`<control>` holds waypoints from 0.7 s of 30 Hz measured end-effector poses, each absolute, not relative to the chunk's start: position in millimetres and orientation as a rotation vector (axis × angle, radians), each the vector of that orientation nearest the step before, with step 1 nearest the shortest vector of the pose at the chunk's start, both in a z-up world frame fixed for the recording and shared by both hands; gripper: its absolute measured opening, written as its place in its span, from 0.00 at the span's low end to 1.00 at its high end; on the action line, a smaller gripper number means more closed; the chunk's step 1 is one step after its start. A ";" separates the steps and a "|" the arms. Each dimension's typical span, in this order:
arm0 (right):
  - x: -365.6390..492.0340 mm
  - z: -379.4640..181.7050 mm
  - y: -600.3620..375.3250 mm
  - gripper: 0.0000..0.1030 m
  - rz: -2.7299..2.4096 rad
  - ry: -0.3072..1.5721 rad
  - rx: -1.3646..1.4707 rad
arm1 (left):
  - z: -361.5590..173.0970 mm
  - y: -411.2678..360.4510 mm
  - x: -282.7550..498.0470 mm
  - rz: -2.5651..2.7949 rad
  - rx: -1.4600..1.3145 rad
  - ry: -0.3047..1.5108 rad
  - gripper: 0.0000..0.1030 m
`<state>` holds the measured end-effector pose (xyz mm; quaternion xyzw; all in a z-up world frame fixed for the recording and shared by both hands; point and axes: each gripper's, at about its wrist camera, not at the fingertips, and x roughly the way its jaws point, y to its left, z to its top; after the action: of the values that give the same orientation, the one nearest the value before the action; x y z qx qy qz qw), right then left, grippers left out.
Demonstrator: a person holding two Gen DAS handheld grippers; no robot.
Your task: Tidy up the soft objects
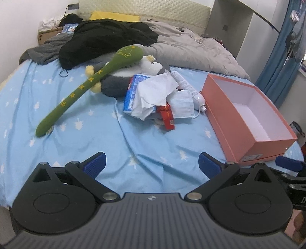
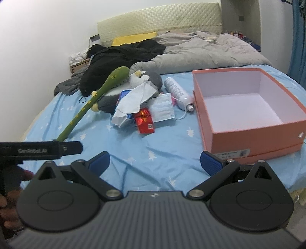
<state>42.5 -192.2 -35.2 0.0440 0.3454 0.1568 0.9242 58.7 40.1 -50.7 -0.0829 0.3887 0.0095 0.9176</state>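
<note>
A long green plush stick (image 1: 80, 90) (image 2: 91, 101) leans across a grey and white plush penguin (image 1: 122, 80) (image 2: 147, 78) mid-bed. In front lies a heap: crumpled white tissue (image 1: 153, 92) (image 2: 132, 101), a blue packet (image 1: 132, 90), a face mask (image 1: 181, 104) (image 2: 162, 109), a red packet (image 1: 168, 116) (image 2: 145, 122) and a white bottle (image 1: 183, 82) (image 2: 177, 92). An empty salmon box (image 1: 221, 115) (image 2: 248, 138) stands to the right. My left gripper (image 1: 152, 165) and right gripper (image 2: 155, 161) hover open over the near sheet, holding nothing.
The bed has a light blue sheet (image 1: 95, 145) (image 2: 153, 145). A black garment (image 1: 107, 40) (image 2: 118, 57) and grey duvet (image 1: 191, 49) (image 2: 200, 51) are piled at the back. A yellow pillow (image 1: 114, 16) lies by the headboard. The left tool's body (image 2: 38, 150) crosses the right wrist view.
</note>
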 end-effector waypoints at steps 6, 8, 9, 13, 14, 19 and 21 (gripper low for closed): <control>61.6 -43.2 -178.9 1.00 0.332 0.698 0.052 | -60.2 52.4 80.2 0.024 -0.155 0.771 1.00; 70.5 -47.3 -174.8 1.00 0.353 0.698 0.062 | -65.6 59.4 89.6 0.029 -0.162 0.764 1.00; 74.6 -48.8 -172.5 1.00 0.357 0.696 0.061 | -68.1 63.1 93.5 0.028 -0.171 0.763 1.00; 93.4 -57.4 -162.0 0.93 0.386 0.703 0.055 | -80.0 75.8 113.0 0.019 -0.202 0.759 1.00; 98.9 -59.7 -159.3 0.89 0.395 0.706 0.056 | -82.5 77.8 117.4 0.021 -0.205 0.758 1.00; 128.6 -73.4 -144.7 0.75 0.422 0.717 0.051 | -96.1 88.8 144.7 0.020 -0.243 0.743 0.94; 140.7 -79.8 -139.3 0.73 0.423 0.711 0.046 | -101.2 95.9 157.8 0.021 -0.267 0.736 0.90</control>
<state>140.7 -139.3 -79.8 0.0223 0.3456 0.2056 0.9153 157.8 95.9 -101.2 -0.1300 0.3589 0.0101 0.9242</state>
